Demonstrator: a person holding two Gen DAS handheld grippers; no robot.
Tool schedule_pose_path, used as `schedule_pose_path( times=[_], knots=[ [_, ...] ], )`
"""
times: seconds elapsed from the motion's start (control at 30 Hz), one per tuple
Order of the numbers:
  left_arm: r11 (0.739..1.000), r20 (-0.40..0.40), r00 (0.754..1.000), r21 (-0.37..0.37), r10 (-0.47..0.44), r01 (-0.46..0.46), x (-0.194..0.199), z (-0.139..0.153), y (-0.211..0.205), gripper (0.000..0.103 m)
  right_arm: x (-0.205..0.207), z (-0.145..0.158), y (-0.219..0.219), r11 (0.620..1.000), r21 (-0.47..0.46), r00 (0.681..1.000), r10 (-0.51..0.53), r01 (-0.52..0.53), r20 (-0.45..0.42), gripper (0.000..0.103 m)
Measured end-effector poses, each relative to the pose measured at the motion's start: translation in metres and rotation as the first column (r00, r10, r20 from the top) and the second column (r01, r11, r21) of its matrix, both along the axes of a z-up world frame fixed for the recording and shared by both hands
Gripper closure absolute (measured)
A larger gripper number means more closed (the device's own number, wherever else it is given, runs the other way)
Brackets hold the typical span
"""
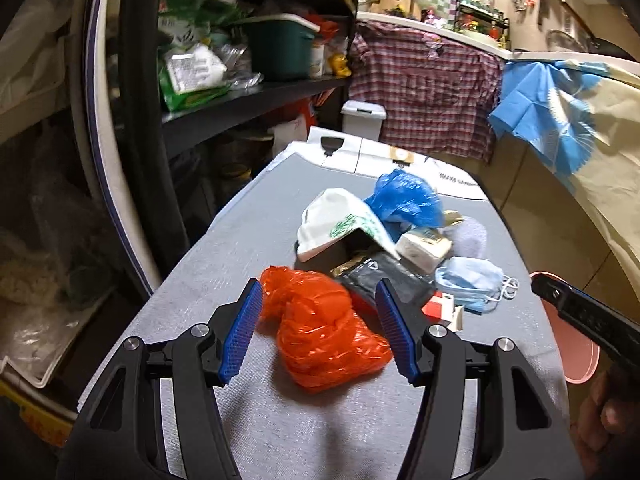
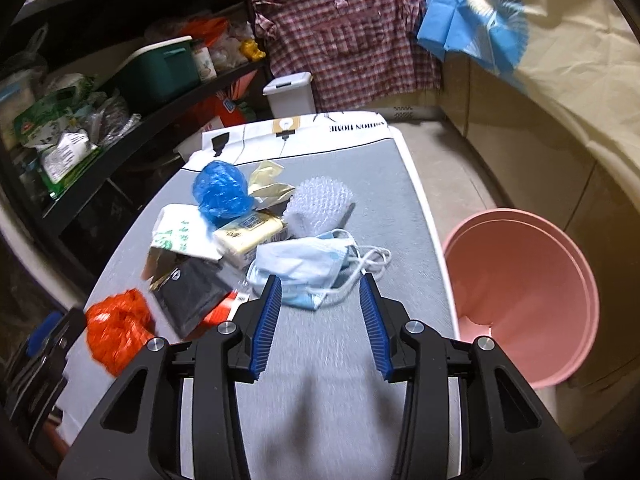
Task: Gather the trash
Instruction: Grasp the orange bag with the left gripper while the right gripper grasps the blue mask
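Grey-covered table point(image 2: 400, 184) under heaped litter: orange bag point(image 1: 320, 328), blue bag point(image 2: 222, 194), face masks point(image 2: 304, 264), bubble wrap point(image 2: 320, 202)

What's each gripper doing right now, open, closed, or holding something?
Left gripper: open, jaws either side of the orange plastic bag, not pressing it.
Right gripper: open, blue face mask at its fingertips, not gripped.

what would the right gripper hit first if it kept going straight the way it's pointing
Most likely the crumpled blue face mask. The right gripper points down at it with jaws open, the mask's near edge between the fingertips. Depth is unclear, so it might touch the grey table top just short of it.
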State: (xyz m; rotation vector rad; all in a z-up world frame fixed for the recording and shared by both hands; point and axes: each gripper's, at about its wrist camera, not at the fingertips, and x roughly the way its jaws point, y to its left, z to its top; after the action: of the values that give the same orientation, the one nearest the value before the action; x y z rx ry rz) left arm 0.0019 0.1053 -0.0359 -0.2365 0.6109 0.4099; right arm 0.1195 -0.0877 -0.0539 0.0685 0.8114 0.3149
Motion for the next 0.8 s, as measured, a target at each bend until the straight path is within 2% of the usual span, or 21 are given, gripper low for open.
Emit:
schedule_pose_path(
  times=[0.2,0.3,0.37,0.5,0.53,0.6,0.7,0.77,0.8],
  knots=[
    [0.998,-0.054,0.999,-0.056,0.003,-0.006,0.010,-0.015,0.011,0.045,0.045,-0.022,0.013,1.000,-0.014,1.000,-0.001,0.000,-0.028,0.060],
    [0.997,-0.077,0.997,-0.076,0.001,-0.007,0.014,-0.021,0.014,0.045,0.063,-0.033,0.021,0.999,-0.031,0.998,0.038,-0.039,-0.048,0.057],
    [0.996,-0.089,0.996,-0.094,-0.002,-0.007,0.016,-0.025,0.016,0.045,0.071,-0.040,0.028,0.995,-0.052,0.995,0.080,-0.084,-0.062,0.050],
    [0.995,-0.097,0.995,-0.101,-0.006,-0.004,0.018,-0.027,0.017,0.046,0.078,-0.054,0.032,0.988,-0.080,0.988,0.123,-0.130,-0.094,0.050],
    [0.994,-0.100,0.995,-0.106,-0.009,-0.002,0.019,-0.028,0.017,0.051,0.078,-0.055,0.032,0.987,-0.079,0.986,0.129,-0.137,-0.101,0.050],
    [0.994,-0.103,0.995,-0.110,-0.015,0.004,0.021,-0.028,0.017,0.059,0.076,-0.056,0.032,0.985,-0.092,0.985,0.138,-0.147,-0.101,0.054],
    [0.995,-0.107,0.994,-0.102,-0.024,0.013,0.022,-0.028,0.014,0.063,0.069,-0.054,0.034,0.976,-0.113,0.980,0.175,-0.185,-0.095,0.073],
    [0.995,-0.108,0.994,-0.100,-0.027,0.016,0.023,-0.027,0.014,0.066,0.067,-0.052,0.035,0.972,-0.120,0.977,0.193,-0.204,-0.095,0.091],
    [0.995,-0.108,0.994,-0.095,-0.027,0.017,0.023,-0.026,0.014,0.067,0.064,-0.051,0.034,0.969,-0.122,0.974,0.203,-0.214,-0.097,0.093]
  ],
)
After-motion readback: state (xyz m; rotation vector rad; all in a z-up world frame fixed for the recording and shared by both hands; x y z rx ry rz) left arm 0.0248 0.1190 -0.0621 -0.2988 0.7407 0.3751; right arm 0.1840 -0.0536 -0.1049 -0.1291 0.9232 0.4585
